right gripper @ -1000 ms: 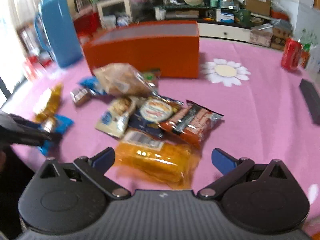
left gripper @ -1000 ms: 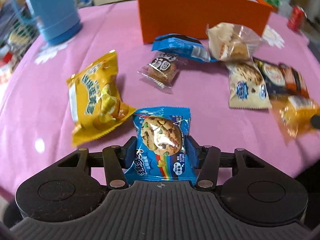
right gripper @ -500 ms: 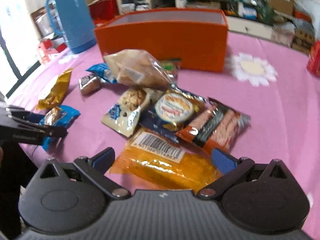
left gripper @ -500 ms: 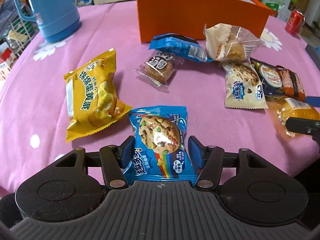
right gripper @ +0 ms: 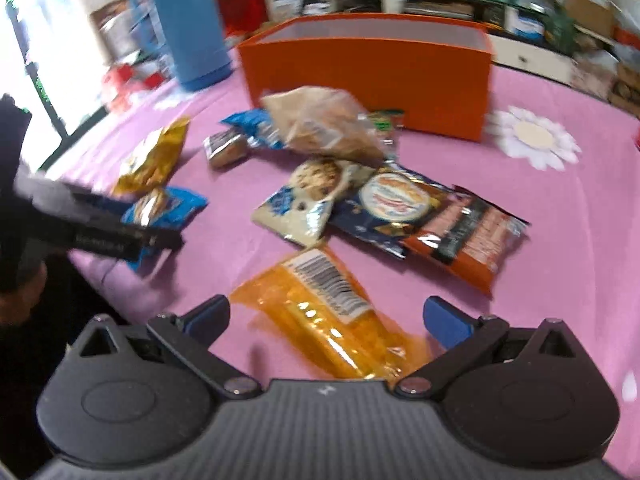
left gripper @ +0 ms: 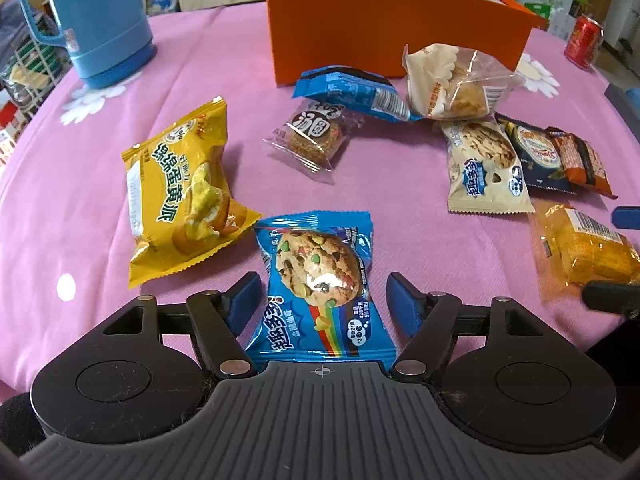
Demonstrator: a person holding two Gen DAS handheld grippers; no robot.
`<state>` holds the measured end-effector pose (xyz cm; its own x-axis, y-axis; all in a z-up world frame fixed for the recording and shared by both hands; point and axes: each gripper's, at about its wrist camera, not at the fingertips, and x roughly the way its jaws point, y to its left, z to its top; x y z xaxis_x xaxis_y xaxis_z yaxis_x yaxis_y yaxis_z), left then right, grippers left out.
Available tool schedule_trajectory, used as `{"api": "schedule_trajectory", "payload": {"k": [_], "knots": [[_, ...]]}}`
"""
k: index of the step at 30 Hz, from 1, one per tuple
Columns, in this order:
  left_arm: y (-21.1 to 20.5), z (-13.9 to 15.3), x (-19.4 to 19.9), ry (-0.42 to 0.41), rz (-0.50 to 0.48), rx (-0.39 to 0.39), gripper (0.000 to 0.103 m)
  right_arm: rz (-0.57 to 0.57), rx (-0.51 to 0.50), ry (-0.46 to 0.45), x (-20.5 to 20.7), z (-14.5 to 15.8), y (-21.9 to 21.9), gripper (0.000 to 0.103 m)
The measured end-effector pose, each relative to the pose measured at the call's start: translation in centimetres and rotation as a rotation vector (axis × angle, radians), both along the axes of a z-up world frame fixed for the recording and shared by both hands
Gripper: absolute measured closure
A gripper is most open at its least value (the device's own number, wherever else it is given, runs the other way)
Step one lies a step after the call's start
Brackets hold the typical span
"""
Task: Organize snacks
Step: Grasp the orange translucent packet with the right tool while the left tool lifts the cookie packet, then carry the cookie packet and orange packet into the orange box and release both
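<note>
A blue cookie packet (left gripper: 320, 280) lies flat on the pink tablecloth (left gripper: 240, 80) between the fingers of my left gripper (left gripper: 322, 296). Its jaws are opening, and both pads stand clear of the wrapper. My right gripper (right gripper: 326, 322) is open wide, with one finger on each side of an orange see-through packet (right gripper: 320, 308) on the cloth and neither touching it. The orange box (left gripper: 380, 28) (right gripper: 368, 76) stands open-topped at the back. The right wrist view also shows the left gripper (right gripper: 100, 220) over the blue cookie packet (right gripper: 164, 208).
Loose snacks lie between the grippers and the box: a yellow cake packet (left gripper: 180, 192), a small brown cake (left gripper: 316, 136), a blue wrapper (left gripper: 352, 92), a clear bread bag (left gripper: 452, 84), a white cookie packet (left gripper: 484, 168) and a dark-and-orange pair (left gripper: 560, 156). A blue thermos (left gripper: 92, 20) stands back left, a red can (left gripper: 584, 40) back right.
The left jaws have spread apart off the blue cookie packet, which stays on the cloth. The right gripper has rolled and closed in on the orange packet, still open.
</note>
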<state>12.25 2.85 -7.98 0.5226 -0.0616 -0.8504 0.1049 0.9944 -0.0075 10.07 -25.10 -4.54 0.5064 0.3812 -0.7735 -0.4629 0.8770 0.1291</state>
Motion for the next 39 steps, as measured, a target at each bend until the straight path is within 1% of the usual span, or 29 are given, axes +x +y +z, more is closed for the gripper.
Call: {"api": "schedule_trajectory", "payload": {"k": [3, 4, 5, 7, 8, 9, 10, 11, 12, 13, 15, 17, 19, 21, 23, 25, 26, 28, 29, 31, 33, 35, 39], "knots": [[0.0, 0.0, -0.1, -0.002, -0.011, 0.001, 0.055, 0.012, -0.037, 0.004, 0.4, -1.0, 0.6, 0.001], [0.1, -0.1, -0.1, -0.003, -0.015, 0.002, 0.051, 0.004, -0.037, 0.006, 0.5, -1.3, 0.6, 0.001], [0.1, -0.2, -0.1, -0.002, -0.017, 0.002, 0.044, -0.008, -0.033, 0.010, 0.6, -1.6, 0.6, 0.001], [0.1, -0.4, 0.0, -0.003, -0.011, 0.004, 0.038, -0.035, -0.035, 0.010, 0.6, -2.1, 0.8, 0.002], [0.1, -0.4, 0.0, -0.004, -0.012, 0.002, 0.039, -0.049, -0.045, -0.005, 0.6, -2.2, 0.9, 0.006], [0.1, -0.4, 0.1, -0.003, -0.008, -0.002, 0.042, -0.065, -0.067, -0.024, 0.4, -2.2, 1.1, 0.017], [0.1, -0.2, 0.0, -0.016, -0.010, -0.003, 0.067, -0.081, -0.091, -0.047, 0.2, -2.1, 1.2, 0.027], [0.2, 0.1, -0.1, -0.030, -0.018, -0.003, 0.084, -0.097, -0.087, -0.064, 0.1, -1.8, 1.1, 0.049], [0.2, 0.3, 0.1, -0.017, -0.021, -0.003, 0.085, -0.121, -0.087, -0.062, 0.1, -1.7, 0.9, 0.058], [0.4, 0.4, 0.3, -0.007, -0.015, -0.011, 0.085, -0.147, -0.079, -0.054, 0.1, -1.5, 0.6, 0.059], [0.8, 0.7, 0.2, -0.003, -0.007, -0.029, 0.086, -0.189, -0.016, -0.032, -0.1, -1.0, -0.5, 0.061], [1.2, 1.5, -0.1, -0.007, -0.003, -0.065, 0.085, -0.217, 0.046, -0.030, -0.7, 0.3, -1.4, 0.061], [1.3, 2.9, 0.0, -0.024, -0.007, -0.110, 0.085, -0.219, 0.083, -0.052, -1.0, 2.2, -1.6, 0.061], [1.0, 5.0, 0.7, -0.071, -0.020, -0.122, 0.085, -0.212, 0.104, -0.090, -0.2, 4.1, -1.5, 0.061], [0.8, 7.0, 1.9, -0.121, -0.035, -0.140, 0.085, -0.202, 0.121, -0.124, 1.8, 5.8, -1.3, 0.061], [0.7, 9.2, 4.3, -0.158, -0.040, -0.170, 0.085, -0.199, 0.127, -0.179, 4.6, 7.6, -0.9, 0.061], [0.6, 10.4, 5.8, -0.186, -0.044, -0.178, 0.085, -0.192, 0.117, -0.214, 6.2, 8.5, -0.6, 0.061], [0.5, 12.1, 8.8, -0.232, -0.040, -0.164, 0.085, -0.180, 0.087, -0.276, 9.4, 10.0, 0.1, 0.061], [0.3, 12.8, 10.6, -0.248, -0.040, -0.158, 0.085, -0.171, 0.069, -0.299, 11.4, 10.7, 0.5, 0.061], [-0.1, 13.7, 14.0, -0.263, -0.052, -0.175, 0.085, -0.159, 0.028, -0.329, 15.3, 11.4, 1.2, 0.061], [-0.6, 13.8, 17.2, -0.267, -0.063, -0.182, 0.085, -0.144, -0.014, -0.334, 19.4, 11.4, 2.1, 0.061], [-1.2, 13.2, 20.4, -0.261, -0.065, -0.166, 0.085, -0.135, -0.053, -0.323, 23.3, 10.7, 2.9, 0.061], [-1.9, 9.6, 25.6, -0.211, -0.047, -0.109, 0.085, -0.114, -0.105, -0.260, 28.7, 7.6, 3.9, 0.061]]}}
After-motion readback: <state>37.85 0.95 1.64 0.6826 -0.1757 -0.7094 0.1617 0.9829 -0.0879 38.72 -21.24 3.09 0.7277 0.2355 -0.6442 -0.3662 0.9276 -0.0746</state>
